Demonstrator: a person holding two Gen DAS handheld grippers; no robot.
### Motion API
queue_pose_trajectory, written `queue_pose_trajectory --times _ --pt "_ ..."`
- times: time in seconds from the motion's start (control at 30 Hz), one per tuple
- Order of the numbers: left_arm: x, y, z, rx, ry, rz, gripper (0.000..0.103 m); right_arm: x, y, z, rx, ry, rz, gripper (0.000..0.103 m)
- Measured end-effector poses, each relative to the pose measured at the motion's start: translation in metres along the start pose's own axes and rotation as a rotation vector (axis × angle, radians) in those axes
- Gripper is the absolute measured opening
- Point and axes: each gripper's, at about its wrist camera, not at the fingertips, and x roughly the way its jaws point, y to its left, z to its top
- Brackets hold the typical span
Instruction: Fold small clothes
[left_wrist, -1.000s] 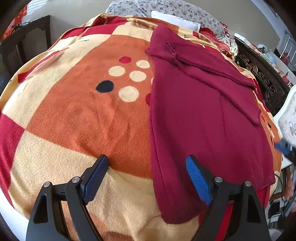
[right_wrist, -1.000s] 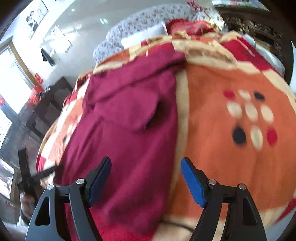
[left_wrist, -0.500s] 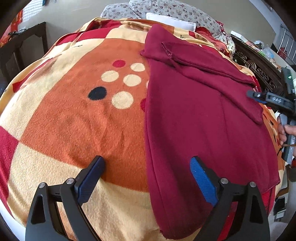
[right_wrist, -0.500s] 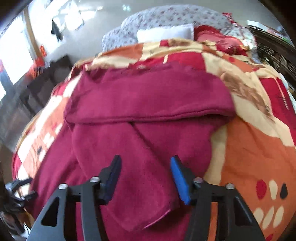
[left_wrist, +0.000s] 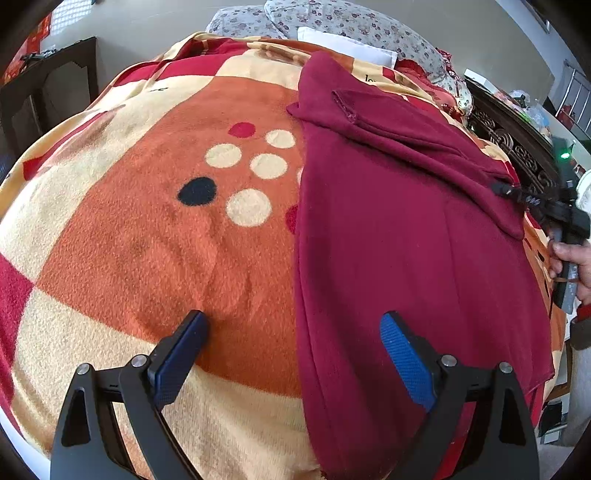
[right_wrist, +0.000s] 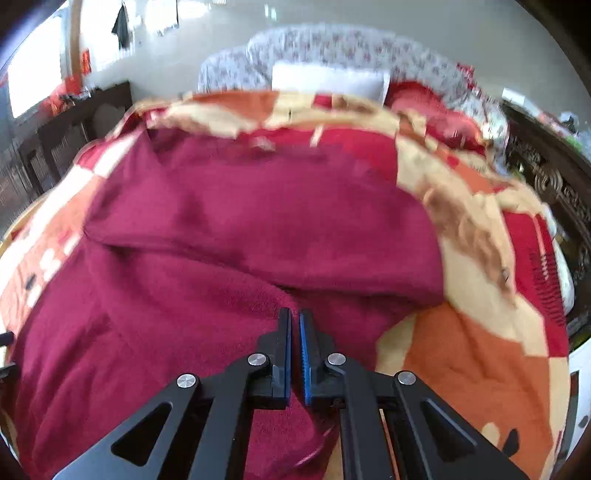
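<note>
A maroon knit garment (left_wrist: 388, 240) lies flat on the patterned blanket (left_wrist: 147, 221), one sleeve folded across its upper part. My left gripper (left_wrist: 291, 332) stands open near the hem, one finger over the blanket, the other over the garment, straddling its left edge. In the left wrist view my right gripper (left_wrist: 498, 189) reaches in from the right to the folded sleeve's end, held by a hand (left_wrist: 572, 258). In the right wrist view the right gripper (right_wrist: 294, 321) is shut, with a ridge of the maroon garment (right_wrist: 221, 240) pinched at its tips.
Floral pillows (left_wrist: 332, 18) and a white pillow (left_wrist: 347, 44) lie at the bed's far end. Dark wooden furniture (left_wrist: 48, 85) stands at the left. A carved dark wood piece (left_wrist: 517, 147) runs along the right side, with clutter behind it.
My right gripper swung over the folded sleeve and its jaws closed from wide open to shut on the fabric. The left gripper stayed almost in place, still open.
</note>
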Motion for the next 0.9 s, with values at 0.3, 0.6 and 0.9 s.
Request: queue_pose_trajectory --times 0.3,0.6,0.9 --pt "-0.008 0.013 0.000 -0.070 0.007 -0.053 0.094 -0.057 -0.004 -0.017 0.101 -0.087 0.037 0.020" --pt "-0.008 0.001 -0.008 -0.005 0.012 -0.002 0.094 -0.065 0.005 -0.045 0.165 -0.002 0.098 0.027" --pt "-0.006 -0.006 -0.014 0.036 0.025 0.009 0.102 -0.143 -0.011 -0.142 0.313 0.081 0.320 0.076"
